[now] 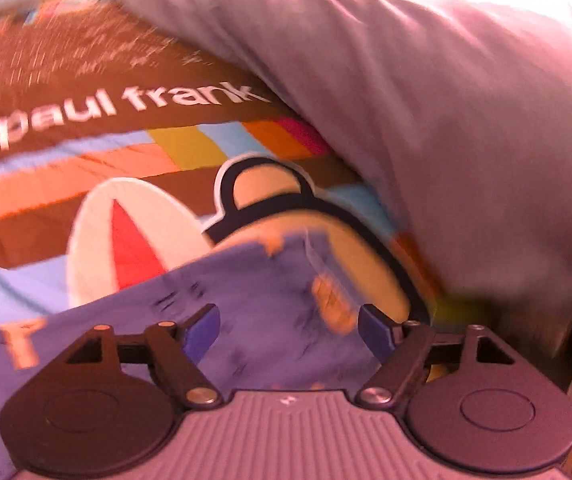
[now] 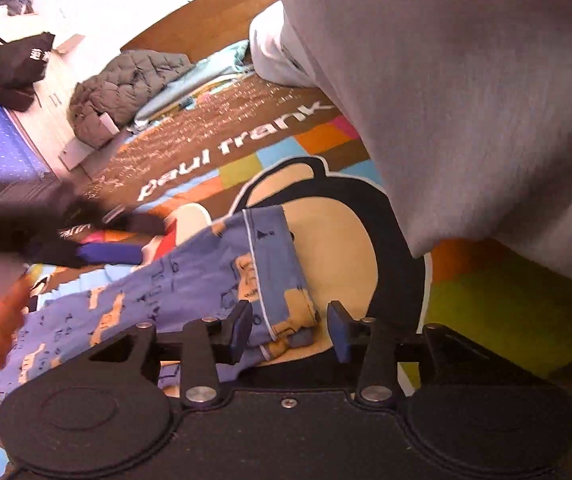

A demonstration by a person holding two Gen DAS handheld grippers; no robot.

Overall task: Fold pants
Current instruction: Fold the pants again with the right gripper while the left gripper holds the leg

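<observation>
Blue patterned pants (image 2: 190,276) lie on a colourful "paul frank" mat (image 2: 246,140). In the right wrist view the hem end with white piping sits between the pads of my right gripper (image 2: 291,330), which is open just above it. In the left wrist view my left gripper (image 1: 289,332) is open over the blue pants (image 1: 254,312), its pads apart and not gripping cloth; the view is blurred. The left gripper (image 2: 98,252) also shows in the right wrist view at the far left, held in a hand, over the other end of the pants.
A person's grey-clad leg (image 2: 466,100) fills the right side of both views. A grey quilted jacket (image 2: 126,88), a light blue cloth (image 2: 206,76) and a black bag (image 2: 22,64) lie at the mat's far edge. Wooden floor lies beyond the mat.
</observation>
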